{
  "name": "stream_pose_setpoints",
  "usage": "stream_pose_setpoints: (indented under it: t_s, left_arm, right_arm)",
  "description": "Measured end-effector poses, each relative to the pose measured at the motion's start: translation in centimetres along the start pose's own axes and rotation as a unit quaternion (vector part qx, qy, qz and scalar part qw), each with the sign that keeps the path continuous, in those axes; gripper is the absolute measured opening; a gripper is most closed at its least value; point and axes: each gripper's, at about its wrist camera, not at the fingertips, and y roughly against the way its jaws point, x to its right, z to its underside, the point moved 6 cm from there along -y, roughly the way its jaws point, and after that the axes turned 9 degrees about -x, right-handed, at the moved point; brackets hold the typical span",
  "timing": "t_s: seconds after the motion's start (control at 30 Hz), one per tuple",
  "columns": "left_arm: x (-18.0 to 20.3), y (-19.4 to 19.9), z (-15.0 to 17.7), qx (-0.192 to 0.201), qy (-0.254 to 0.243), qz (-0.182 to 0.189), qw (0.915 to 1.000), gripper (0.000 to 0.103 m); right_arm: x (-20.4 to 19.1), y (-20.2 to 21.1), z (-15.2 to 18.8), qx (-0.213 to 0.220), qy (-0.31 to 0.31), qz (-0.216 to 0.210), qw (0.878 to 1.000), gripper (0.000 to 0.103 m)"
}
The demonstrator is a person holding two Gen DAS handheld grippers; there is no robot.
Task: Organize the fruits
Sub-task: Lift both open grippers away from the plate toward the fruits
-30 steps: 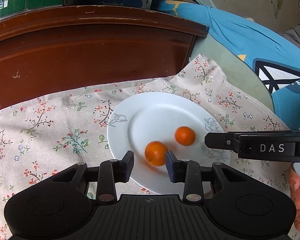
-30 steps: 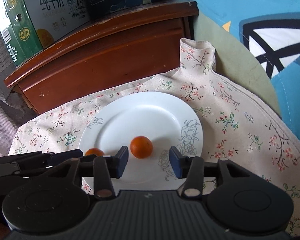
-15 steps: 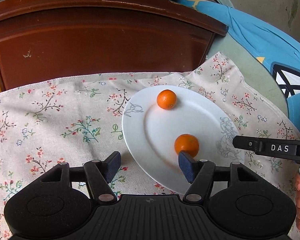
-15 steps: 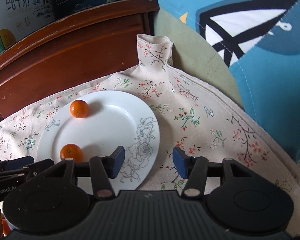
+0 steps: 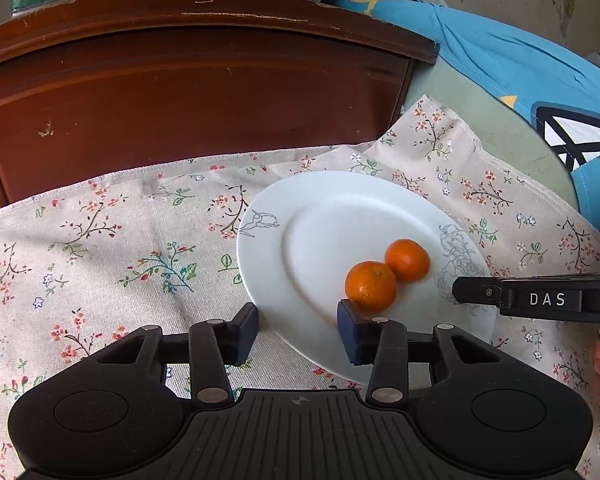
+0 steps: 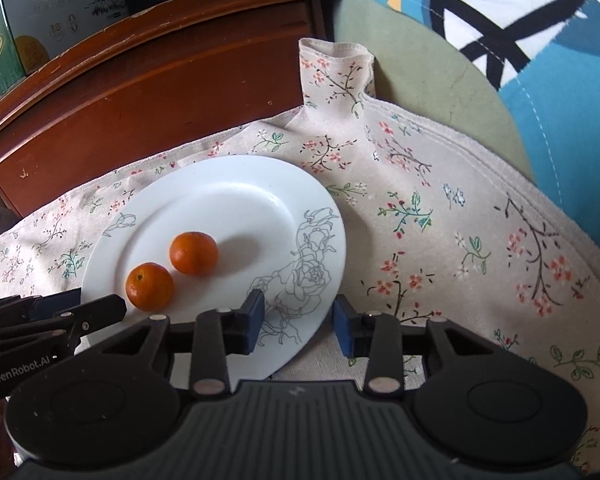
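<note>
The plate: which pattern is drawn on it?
The white plate has grey line-drawn flowers; the right wrist view shows it best.

Two orange tangerines (image 5: pixel 386 274) sit on a white plate (image 5: pixel 328 216) with grey line-drawn flowers, over a beige floral cloth (image 5: pixel 100 240).

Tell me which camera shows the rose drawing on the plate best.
The right wrist view: the rose drawing lies sharp and nearly whole on the plate, just ahead of the right claw. In the left wrist view it looks faint, partly hidden.

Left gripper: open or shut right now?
Open. The left gripper shows a wide gap between its blue pads, empty, over the plate edge, just short of the nearer orange.
</note>
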Motion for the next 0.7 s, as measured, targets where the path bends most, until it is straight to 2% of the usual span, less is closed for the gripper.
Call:
stream_pose_setpoints:
  t_s: [0.37, 0.57, 0.7]
  left_arm:
    - [-0.7, 1.9, 2.0, -0.012, 0.012, -0.029, 0.9994, 0.042]
    - [-1.3, 3.2, 3.3, -0.018, 0.029, -0.028, 0.9990, 0.042]
    - [-1.2, 4.6, 3.8, -0.011, 0.014, -0.044, 0.9989, 0.043]
  right_arm:
    - [-1.7, 0.9, 1.8, -0.003, 0.035, -0.012, 0.999, 0.037]
    - [-2.4, 1.6, 2.8, -0.006, 0.044, -0.022, 0.999, 0.038]
    - [-2.7, 2.2, 3.1, -0.011, 0.042, -0.016, 0.999, 0.041]
